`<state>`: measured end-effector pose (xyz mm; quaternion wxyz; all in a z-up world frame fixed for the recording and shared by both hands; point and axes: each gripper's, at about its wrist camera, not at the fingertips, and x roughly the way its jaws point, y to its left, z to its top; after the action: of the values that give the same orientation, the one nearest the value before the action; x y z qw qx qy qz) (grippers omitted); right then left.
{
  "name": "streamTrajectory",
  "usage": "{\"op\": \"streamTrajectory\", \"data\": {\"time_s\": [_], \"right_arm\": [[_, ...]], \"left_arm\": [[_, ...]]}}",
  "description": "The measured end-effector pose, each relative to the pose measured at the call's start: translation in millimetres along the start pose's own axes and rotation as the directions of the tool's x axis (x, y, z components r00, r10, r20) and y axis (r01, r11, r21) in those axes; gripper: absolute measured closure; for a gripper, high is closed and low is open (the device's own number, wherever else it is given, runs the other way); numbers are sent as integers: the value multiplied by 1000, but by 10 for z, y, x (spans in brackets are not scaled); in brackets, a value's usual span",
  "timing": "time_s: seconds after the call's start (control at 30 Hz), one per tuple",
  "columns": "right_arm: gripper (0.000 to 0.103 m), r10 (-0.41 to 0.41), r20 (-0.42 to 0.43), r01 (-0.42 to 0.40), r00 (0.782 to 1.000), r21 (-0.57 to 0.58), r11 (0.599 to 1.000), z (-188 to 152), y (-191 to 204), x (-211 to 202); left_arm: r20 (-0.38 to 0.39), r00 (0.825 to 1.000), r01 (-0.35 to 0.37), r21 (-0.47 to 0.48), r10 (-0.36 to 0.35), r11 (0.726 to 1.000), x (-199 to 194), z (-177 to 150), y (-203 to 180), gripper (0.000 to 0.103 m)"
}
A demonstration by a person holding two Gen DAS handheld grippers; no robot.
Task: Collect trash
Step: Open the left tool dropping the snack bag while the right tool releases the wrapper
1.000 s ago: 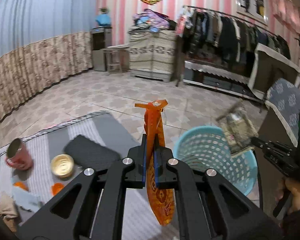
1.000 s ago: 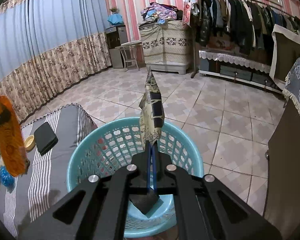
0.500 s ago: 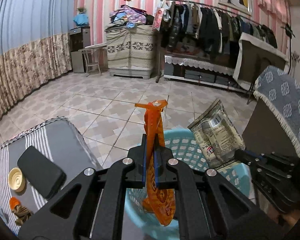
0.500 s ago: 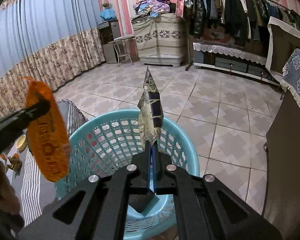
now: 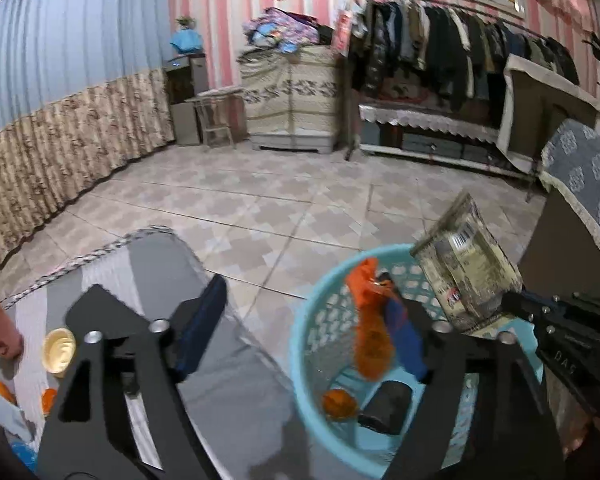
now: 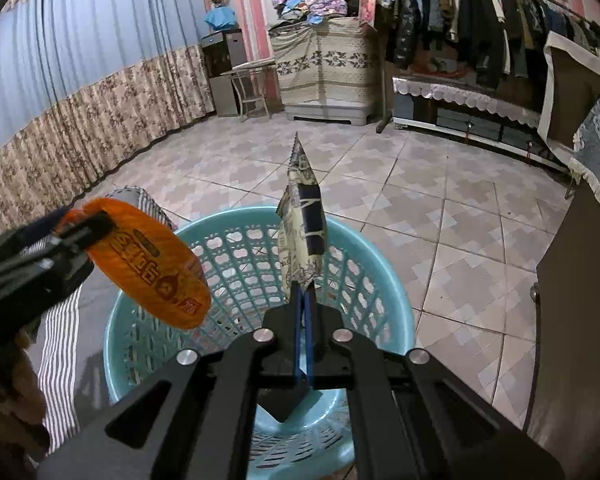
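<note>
So on the far left of the left wrist view there's a grey striped mat (image 5: pixel 236 376) with a small cream-coloured cup (image 5: pixel 58 350) and a couple of orange scraps (image 5: pixel 49 400) sitting in the lower left corner, plus a dark flat thing (image 5: pixel 100 312) partly hidden behind the gripper arm. The left gripper (image 5: pixel 300 344) has its jaws spread wide apart, one finger low left of centre over the mat, the other right of centre over the basket. The orange wrapper (image 5: pixel 370 344) hangs against that right finger, inside the rim of the light blue basket (image 5: pixel 300 356) in the lower middle; can't tell if it's touching the finger or just beside it. Down in the basket there's an orange crumpled bit (image 5: pixel 339 403) and a dark piece (image 5: pixel 386 407). Further right, the right gripper (image 5: pixel 512 304) pokes in from the right edge, clamped on a beige printed packet (image 5: pixel 466 268) above the basket's rim. In the right wrist view that packet (image 6: pixel 302 224) stands up between the closed fingers at centre frame, right over the basket (image 6: pixel 392 312), orange wrapper (image 6: pixel 152 260) at left.
</note>
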<state>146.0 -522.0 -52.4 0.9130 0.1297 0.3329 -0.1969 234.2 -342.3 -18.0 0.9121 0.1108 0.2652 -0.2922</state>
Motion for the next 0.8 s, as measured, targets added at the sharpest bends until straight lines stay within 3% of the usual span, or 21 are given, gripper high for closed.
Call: {"op": "streamTrajectory", "data": {"time_s": [0.1, 0.4, 0.53, 0.67, 0.8], "right_arm": [[101, 2, -7, -2, 1000, -23, 1000, -7, 113, 15], [101, 7, -27, -7, 1000, -7, 1000, -52, 123, 37], [101, 6, -29, -6, 1000, -8, 1000, -74, 125, 36], [101, -1, -34, 0, 999, -1, 1000, -78, 95, 47], [101, 1, -37, 0, 999, 15, 1000, -101, 55, 55]], "left_arm": [[16, 1000, -22, -20, 22, 1000, -102, 5, 128, 12], [-44, 998, -35, 14, 35, 999, -61, -103, 133, 11], [-62, 997, -35, 54, 38, 998, 4, -137, 44, 11], [-101, 994, -24, 153, 40, 988, 74, -192, -133, 10], [-108, 994, -12, 154, 29, 988, 38, -231, -140, 6]]}}
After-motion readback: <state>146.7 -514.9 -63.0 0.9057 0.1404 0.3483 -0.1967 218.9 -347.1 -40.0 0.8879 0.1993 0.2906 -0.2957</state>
